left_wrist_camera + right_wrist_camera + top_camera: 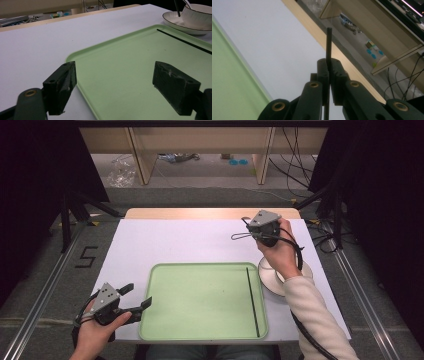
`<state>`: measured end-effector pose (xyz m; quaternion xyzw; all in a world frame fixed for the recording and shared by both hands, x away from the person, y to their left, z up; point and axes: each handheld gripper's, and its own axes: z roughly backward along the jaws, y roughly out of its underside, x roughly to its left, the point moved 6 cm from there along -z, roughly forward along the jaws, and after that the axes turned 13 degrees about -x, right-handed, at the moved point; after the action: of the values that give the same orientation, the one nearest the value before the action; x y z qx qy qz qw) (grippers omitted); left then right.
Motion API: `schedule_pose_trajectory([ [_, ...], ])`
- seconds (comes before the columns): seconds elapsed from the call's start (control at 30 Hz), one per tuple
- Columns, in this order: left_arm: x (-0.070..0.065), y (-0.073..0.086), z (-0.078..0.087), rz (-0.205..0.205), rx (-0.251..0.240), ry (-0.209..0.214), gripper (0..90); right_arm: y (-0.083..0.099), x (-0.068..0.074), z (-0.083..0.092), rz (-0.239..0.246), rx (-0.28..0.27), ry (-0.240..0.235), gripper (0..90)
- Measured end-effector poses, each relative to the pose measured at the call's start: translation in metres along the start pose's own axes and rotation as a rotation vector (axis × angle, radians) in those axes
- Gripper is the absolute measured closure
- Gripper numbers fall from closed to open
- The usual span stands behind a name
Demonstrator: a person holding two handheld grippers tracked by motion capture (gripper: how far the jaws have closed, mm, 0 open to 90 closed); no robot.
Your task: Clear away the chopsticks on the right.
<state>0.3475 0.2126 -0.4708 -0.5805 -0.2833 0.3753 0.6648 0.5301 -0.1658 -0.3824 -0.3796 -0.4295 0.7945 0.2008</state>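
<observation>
My right gripper (pixel 329 62) is shut on a thin black stick (pixel 328 42) that stands up between its jaws. In the high view that gripper (pixel 256 231) is raised over the far right of the white table, beyond the tray. A second black stick (pixel 252 302) lies lengthwise on the right side of the pale green tray (pixel 200 300); the left gripper view shows this stick (pixel 185 41) too. My left gripper (pixel 137 297) rests at the tray's near left corner. Its jaws stand wide open with nothing between them (pixel 115 72), one on each side of the tray's rim (pixel 75 57).
A white cup (pixel 197 15) sits on a dark-rimmed saucer (pixel 175 22) just right of the tray, under the right forearm (pixel 310 305), with a dark handle leaning in it. The white tabletop (pixel 175 242) stretches behind the tray. Shelves and cables lie beyond the far edge.
</observation>
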Motion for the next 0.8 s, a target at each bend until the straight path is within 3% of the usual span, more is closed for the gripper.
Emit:
schedule_pose_trajectory([
  [0.07, 0.000, 0.000, 0.000, 0.000, 0.000, 0.000, 19.3, -0.001, -0.002, 0.001, -0.053, -0.010, -0.008, 88.2],
  [0.23, 0.000, 0.000, 0.000, 0.000, 0.000, 0.000, 19.3, -0.003, -0.008, 0.007, -0.165, -0.042, 0.030, 88.2],
  [0.3, 0.000, 0.000, 0.000, 0.000, 0.001, 0.000, 19.3, -0.007, -0.009, 0.009, -0.221, -0.080, 0.043, 88.3],
  [0.6, 0.000, 0.000, 0.000, 0.000, 0.001, 0.000, 19.3, -0.017, -0.010, 0.016, -0.337, -0.112, 0.037, 88.3],
  [0.8, 0.000, 0.000, 0.000, 0.001, 0.000, 0.000, 19.3, -0.022, -0.011, 0.022, -0.451, -0.111, 0.045, 88.3],
])
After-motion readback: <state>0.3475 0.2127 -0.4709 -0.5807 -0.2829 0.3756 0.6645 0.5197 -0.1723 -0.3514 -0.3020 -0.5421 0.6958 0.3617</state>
